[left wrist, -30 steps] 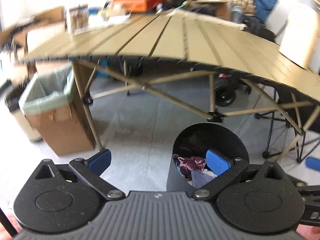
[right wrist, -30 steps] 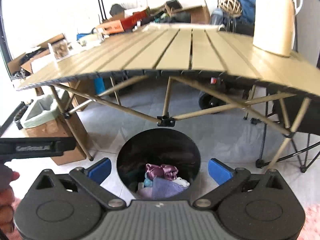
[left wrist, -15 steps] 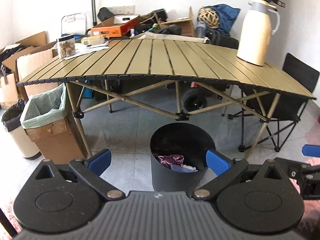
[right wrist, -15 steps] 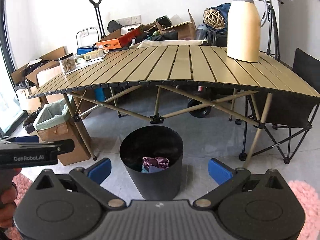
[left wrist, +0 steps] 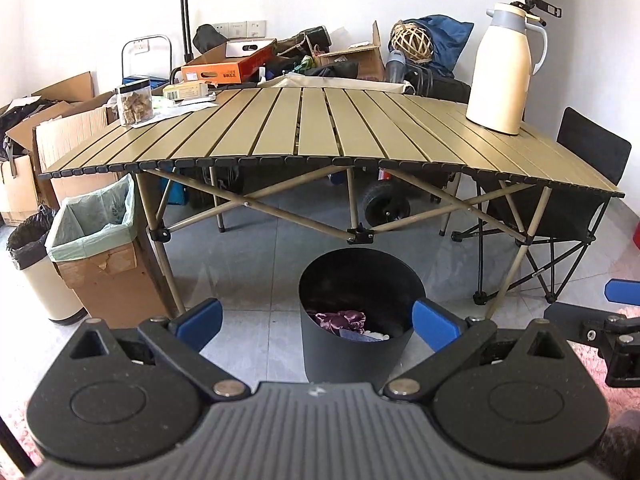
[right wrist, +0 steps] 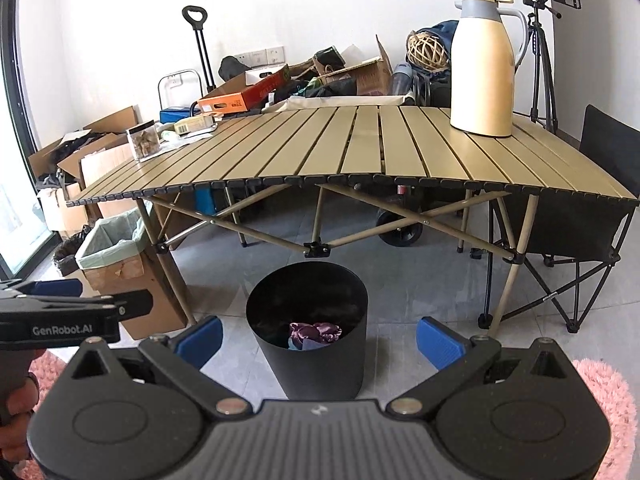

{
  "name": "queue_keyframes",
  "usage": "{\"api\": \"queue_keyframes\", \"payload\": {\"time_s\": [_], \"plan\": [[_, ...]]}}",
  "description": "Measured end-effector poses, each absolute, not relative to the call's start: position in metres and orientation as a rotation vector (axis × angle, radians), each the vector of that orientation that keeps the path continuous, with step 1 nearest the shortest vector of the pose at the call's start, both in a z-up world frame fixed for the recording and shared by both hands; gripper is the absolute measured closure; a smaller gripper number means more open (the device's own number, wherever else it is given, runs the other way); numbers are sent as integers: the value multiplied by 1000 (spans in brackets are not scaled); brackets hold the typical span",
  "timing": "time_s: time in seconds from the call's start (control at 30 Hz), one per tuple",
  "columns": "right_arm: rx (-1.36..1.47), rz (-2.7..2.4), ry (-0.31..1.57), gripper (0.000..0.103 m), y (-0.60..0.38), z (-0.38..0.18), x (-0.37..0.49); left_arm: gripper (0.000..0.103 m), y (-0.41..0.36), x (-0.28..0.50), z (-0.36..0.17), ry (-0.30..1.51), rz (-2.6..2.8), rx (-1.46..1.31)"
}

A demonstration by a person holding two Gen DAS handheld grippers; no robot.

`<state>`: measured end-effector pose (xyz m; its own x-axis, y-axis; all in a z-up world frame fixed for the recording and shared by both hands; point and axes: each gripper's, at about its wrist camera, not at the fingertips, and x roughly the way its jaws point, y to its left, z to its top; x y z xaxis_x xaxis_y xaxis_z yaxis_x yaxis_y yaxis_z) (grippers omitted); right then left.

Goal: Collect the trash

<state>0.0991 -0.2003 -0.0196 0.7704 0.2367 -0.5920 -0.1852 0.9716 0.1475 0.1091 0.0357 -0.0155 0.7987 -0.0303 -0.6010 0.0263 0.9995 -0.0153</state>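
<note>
White lettering "GenRobot.AI" is legible on the side of the left gripper (right wrist: 76,300). Print on the orange box (right wrist: 244,98) is too small to read.

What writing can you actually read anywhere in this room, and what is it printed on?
"GenRobot.AI": white letters on the side of the left gripper, seen in the right wrist view.
Orange box behind the table: dark print on its side, too blurred to read.
Small carton on the table: a label, too small to read.
Nothing else legible.
</note>
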Motion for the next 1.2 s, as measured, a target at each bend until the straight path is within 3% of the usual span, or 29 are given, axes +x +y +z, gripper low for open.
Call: {"api": "queue_keyframes", "payload": {"time_s": [1.2], "plan": [[86, 227, 644, 0, -198, -17, 96, 0, 29, 111, -13, 636, -44, 9]]}}
